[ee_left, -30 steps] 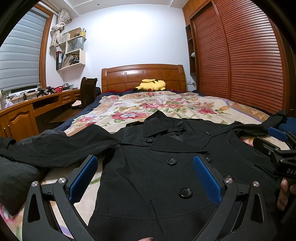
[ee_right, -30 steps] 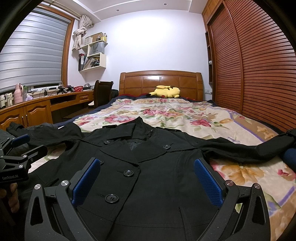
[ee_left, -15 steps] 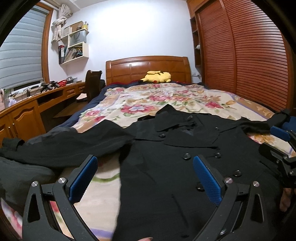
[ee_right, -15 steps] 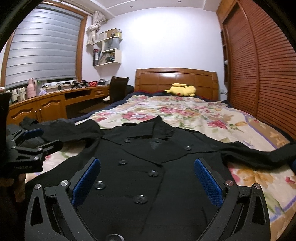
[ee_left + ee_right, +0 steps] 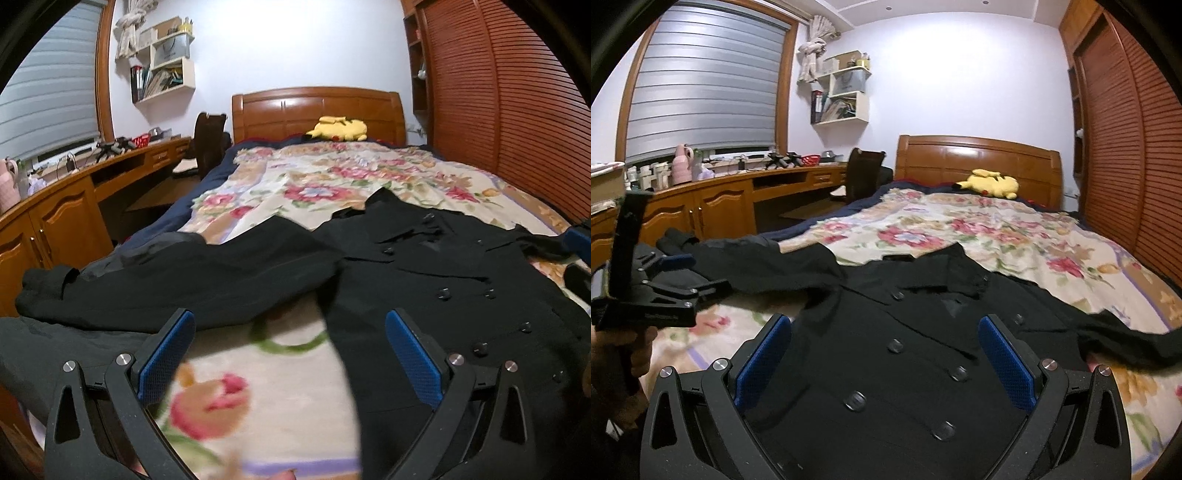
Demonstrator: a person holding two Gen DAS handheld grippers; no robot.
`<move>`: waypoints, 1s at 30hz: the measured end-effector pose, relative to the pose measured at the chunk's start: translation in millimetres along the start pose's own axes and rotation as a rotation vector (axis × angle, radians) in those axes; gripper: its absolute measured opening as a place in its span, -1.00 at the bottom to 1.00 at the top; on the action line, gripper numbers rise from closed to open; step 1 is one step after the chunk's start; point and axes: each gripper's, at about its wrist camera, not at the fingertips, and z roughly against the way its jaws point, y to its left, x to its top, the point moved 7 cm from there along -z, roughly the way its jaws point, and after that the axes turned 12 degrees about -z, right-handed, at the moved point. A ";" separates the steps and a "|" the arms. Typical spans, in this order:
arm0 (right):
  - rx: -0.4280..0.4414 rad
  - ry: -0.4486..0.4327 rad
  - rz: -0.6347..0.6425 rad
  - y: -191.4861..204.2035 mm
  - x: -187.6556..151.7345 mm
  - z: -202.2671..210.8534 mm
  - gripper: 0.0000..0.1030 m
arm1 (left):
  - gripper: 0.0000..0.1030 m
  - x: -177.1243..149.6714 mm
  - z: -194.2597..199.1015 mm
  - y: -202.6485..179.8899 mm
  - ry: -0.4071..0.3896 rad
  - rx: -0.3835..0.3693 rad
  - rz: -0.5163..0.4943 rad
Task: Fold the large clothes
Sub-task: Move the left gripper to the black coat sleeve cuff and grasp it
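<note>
So far nothing is folded. Your black double-breasted coat [image 5: 908, 354] lies flat, front up, buttoned, on the floral-print bedspread [image 5: 1008, 236], collar toward the wooden headboard [image 5: 979, 162]. Both sleeves are spread out: one [image 5: 177, 280] runs toward the bed's edge by the desk, the other [image 5: 1115, 336] toward the slatted wardrobe side. Your left gripper [image 5: 288, 350] hangs wide and empty over bare bedspread between that sleeve and the coat's side. Your right gripper [image 5: 886, 354] is wide and empty above the coat's buttoned front. Every fold is left: sleeves in, then body.
</note>
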 end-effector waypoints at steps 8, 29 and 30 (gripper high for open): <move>0.064 0.004 0.054 14.7 -1.3 -25.4 0.97 | 1.00 -13.6 -25.0 53.8 0.107 0.024 -0.008; 0.077 0.062 0.133 -45.2 -32.8 -37.8 0.97 | 0.67 -49.7 -15.1 257.2 0.303 0.257 0.180; 0.078 0.063 0.136 -47.2 -33.8 -37.9 0.97 | 0.67 -55.9 -17.4 266.8 0.315 0.262 0.209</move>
